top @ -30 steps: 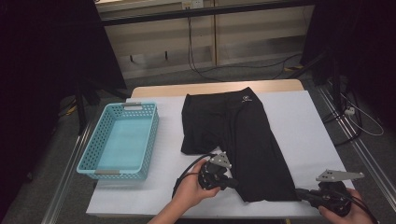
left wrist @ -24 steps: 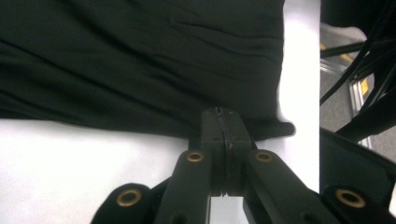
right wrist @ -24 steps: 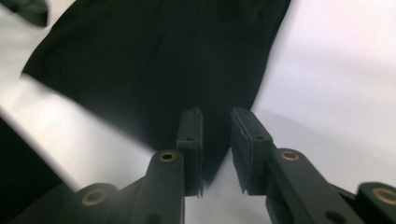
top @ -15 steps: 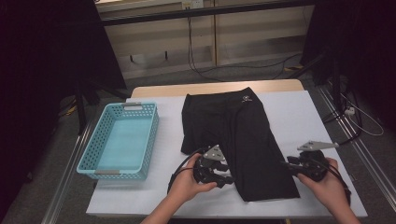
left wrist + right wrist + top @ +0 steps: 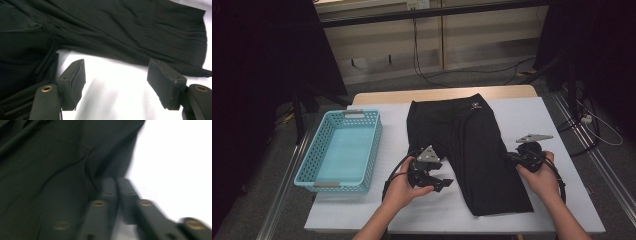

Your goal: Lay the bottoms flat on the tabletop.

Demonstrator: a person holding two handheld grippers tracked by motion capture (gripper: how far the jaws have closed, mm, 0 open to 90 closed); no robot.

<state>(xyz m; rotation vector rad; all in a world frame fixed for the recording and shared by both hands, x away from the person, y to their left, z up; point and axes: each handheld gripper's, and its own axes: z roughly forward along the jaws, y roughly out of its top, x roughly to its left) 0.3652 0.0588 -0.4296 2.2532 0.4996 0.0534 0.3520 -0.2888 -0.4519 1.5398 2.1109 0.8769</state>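
A pair of black shorts (image 5: 467,145) lies flat on the white table (image 5: 422,215), waistband at the far end. My left gripper (image 5: 443,182) sits at the left edge of the near leg. Its jaws have just been opening, and in the left gripper view it (image 5: 116,80) stands open over bare table, the black fabric (image 5: 125,32) just beyond its tips. My right gripper (image 5: 510,158) is at the right edge of the shorts. Its jaws have just closed. In the blurred right gripper view it (image 5: 117,182) is shut at the cloth's edge, with folds (image 5: 75,162) drawn toward the tips.
A light blue plastic basket (image 5: 374,145) with nothing in it stands on the left part of the table. Bare white table lies to the right of the shorts and along the near edge. Cables lie on the floor beyond the table.
My right hand has come from the near right corner up to the right edge of the shorts. My left gripper has opened, let go of the fabric and drifted a little left.
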